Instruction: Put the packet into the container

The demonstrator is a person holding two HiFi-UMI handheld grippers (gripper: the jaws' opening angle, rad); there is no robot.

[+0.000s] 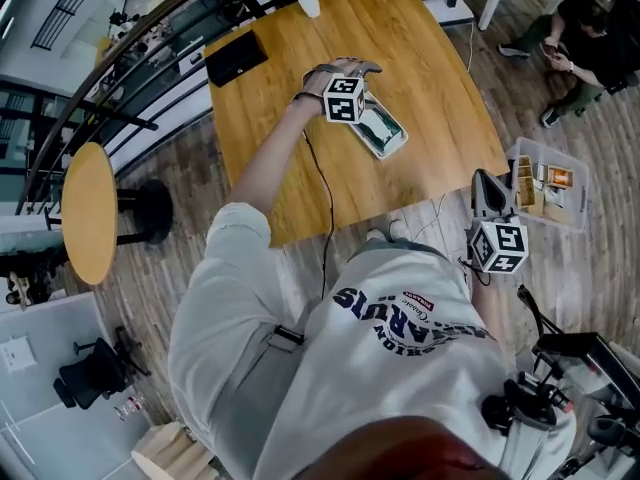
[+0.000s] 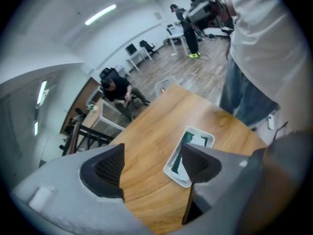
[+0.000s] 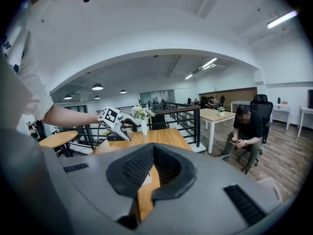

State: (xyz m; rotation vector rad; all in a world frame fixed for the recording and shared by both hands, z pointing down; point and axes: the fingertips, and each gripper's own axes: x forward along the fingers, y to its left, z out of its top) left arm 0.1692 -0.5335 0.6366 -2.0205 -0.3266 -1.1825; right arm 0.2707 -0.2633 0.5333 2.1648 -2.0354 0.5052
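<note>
Wooden table bearing white container, green packet lying inside, left gripper hovering above, jaws gaping empty, right gripper sitting pinched together, gripping nothing.

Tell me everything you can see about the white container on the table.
The container is a shallow white rectangular tray with rounded corners, plastic by its look. It lies flat on the wooden table with a green-and-white packet inside. The left gripper is above it, jaws open, not touching.
</note>
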